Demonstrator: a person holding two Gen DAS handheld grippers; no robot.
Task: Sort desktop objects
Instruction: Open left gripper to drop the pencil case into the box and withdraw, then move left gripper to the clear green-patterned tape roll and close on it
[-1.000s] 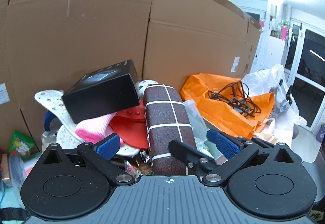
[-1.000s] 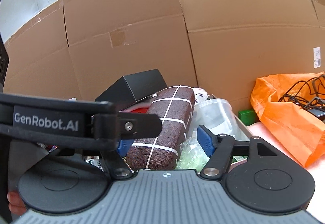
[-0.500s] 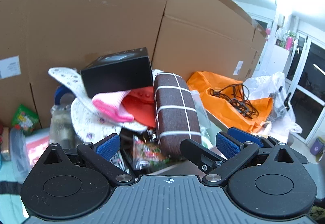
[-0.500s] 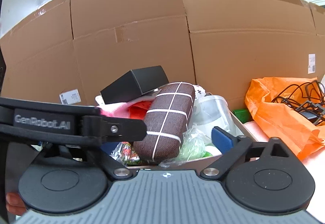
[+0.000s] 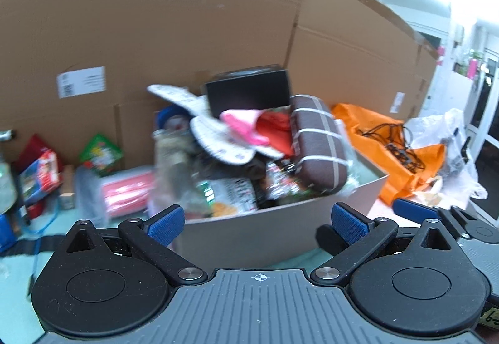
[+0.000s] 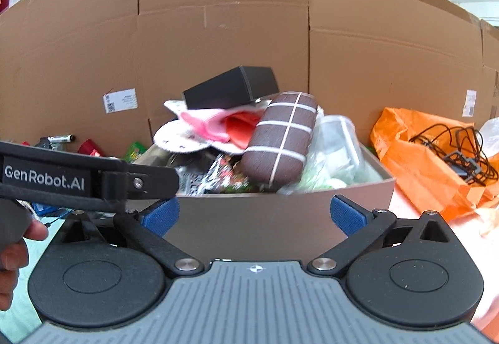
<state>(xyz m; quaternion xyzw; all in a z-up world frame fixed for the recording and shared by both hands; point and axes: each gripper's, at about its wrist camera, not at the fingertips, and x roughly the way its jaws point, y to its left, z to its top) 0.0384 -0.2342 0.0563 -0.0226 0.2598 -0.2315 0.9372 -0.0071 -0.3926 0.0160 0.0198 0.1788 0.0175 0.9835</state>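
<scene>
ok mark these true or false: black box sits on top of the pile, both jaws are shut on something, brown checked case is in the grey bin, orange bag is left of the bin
1. The black box sits on top of the pile. True.
2. Both jaws are shut on something. False: the left gripper and right gripper both stand open, with nothing between the jaws.
3. The brown checked case is in the grey bin. True, leaning on the pile.
4. The orange bag is left of the bin. False: it lies to the right.
</scene>
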